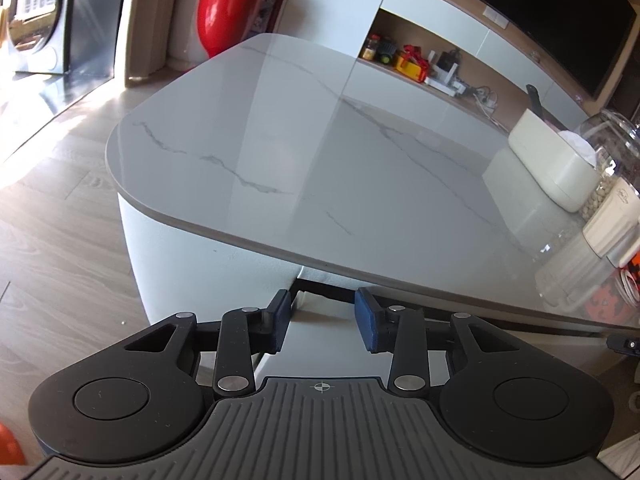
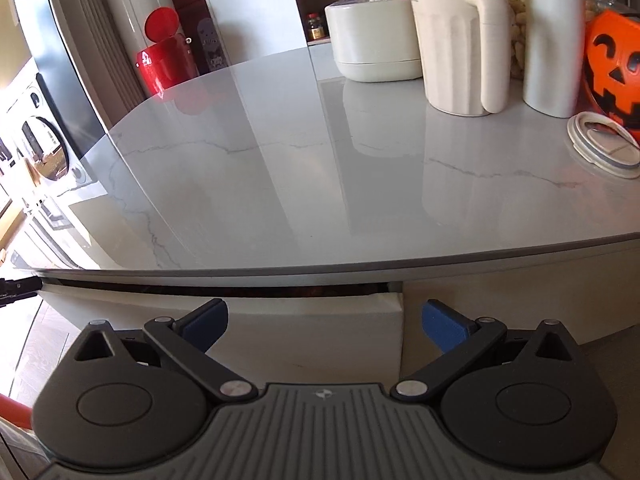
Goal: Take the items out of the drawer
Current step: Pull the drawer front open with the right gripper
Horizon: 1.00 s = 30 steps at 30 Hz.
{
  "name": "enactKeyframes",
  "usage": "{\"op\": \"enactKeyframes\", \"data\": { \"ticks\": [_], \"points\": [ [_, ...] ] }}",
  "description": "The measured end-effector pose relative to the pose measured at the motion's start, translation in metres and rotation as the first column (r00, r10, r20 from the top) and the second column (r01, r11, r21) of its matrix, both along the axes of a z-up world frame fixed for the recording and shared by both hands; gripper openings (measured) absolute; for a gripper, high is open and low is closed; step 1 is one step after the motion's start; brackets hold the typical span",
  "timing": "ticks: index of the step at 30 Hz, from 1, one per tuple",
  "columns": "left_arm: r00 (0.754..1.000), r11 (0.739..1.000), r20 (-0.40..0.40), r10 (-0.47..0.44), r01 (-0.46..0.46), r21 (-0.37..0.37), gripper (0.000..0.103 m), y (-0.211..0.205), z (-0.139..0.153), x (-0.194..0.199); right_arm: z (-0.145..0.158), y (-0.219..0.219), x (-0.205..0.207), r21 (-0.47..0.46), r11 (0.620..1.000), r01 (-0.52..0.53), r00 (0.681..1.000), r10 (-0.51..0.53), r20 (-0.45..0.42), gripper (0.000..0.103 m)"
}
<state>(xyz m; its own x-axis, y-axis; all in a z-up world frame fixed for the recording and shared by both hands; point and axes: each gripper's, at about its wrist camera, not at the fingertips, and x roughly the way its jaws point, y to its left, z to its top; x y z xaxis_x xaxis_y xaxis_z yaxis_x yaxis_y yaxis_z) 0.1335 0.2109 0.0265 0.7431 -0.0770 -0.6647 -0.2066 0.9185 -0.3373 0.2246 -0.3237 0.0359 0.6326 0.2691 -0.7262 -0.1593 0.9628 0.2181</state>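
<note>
Blue-padded fingers of the left gripper stand apart with nothing between them, poised at the left corner of the drawer, just under the lip of the marble tabletop. That drawer sits only a crack out from beneath the tabletop: a thin dark slot runs along its upper edge, and whatever it holds cannot be made out through the gap. Further right along the same drawer front, the right gripper hangs with its jaws spread wide, also empty, its pads either side of the drawer's right end without touching it. On the tabletop above, toward its far right side, stand a cream tissue box, a ribbed cream jug, a loose white lid and an orange pumpkin bucket. By my reading, the opening step is barely begun and no item has been reached. Next, one gripper needs a hold on the drawer's top edge to draw it well clear of the tabletop, so the other can reach down inside.
</note>
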Motion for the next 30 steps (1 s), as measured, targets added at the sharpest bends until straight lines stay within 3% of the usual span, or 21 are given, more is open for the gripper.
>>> {"op": "enactKeyframes", "data": {
  "ticks": [4, 8, 12, 16, 21, 24, 26, 28, 30],
  "points": [
    [0.999, 0.995, 0.014, 0.03, -0.028, -0.093, 0.044, 0.011, -0.008, -0.001, -0.015, -0.001, 0.022, 0.04, 0.999, -0.004, 0.999, 0.006, -0.046, 0.103],
    [1.0, 0.996, 0.022, 0.021, -0.019, -0.092, 0.047, 0.014, -0.009, -0.001, -0.025, 0.006, 0.034, 0.062, 0.998, -0.008, 0.997, 0.012, -0.07, 0.103],
    [1.0, 0.993, 0.007, 0.001, -0.001, -0.121, 0.043, 0.018, -0.01, 0.002, -0.028, 0.022, 0.035, 0.025, 0.998, -0.049, 0.997, 0.051, -0.062, 0.103],
    [0.999, 0.996, -0.009, -0.042, 0.041, -0.074, 0.045, 0.01, -0.006, -0.001, -0.026, 0.024, 0.032, 0.018, 0.997, -0.075, 0.994, 0.076, -0.072, 0.103],
    [0.997, 0.996, -0.04, -0.059, 0.056, -0.072, 0.046, 0.009, -0.002, -0.019, -0.025, 0.024, 0.016, 0.014, 0.995, -0.1, 0.991, 0.1, -0.091, 0.103],
    [0.999, 0.999, -0.011, -0.038, 0.038, 0.027, 0.035, -0.002, 0.012, -0.035, -0.021, 0.021, 0.004, -0.024, 0.99, -0.139, 0.984, 0.136, -0.116, 0.103],
    [0.999, 0.994, 0.014, -0.044, 0.042, 0.096, 0.035, -0.015, 0.023, -0.038, -0.009, 0.024, -0.008, -0.035, 0.997, -0.068, 0.997, 0.067, -0.032, 0.103],
    [0.996, 0.988, -0.028, -0.09, 0.093, 0.123, 0.035, -0.037, 0.026, -0.023, 0.001, 0.037, -0.007, -0.054, 0.997, -0.046, 0.999, 0.048, 0.026, 0.103],
    [0.99, 0.981, -0.059, -0.132, 0.139, 0.135, 0.035, -0.057, 0.025, -0.007, -0.002, 0.05, 0.002, -0.029, 0.999, -0.041, 0.999, 0.041, -0.004, 0.103]
  ]
}}
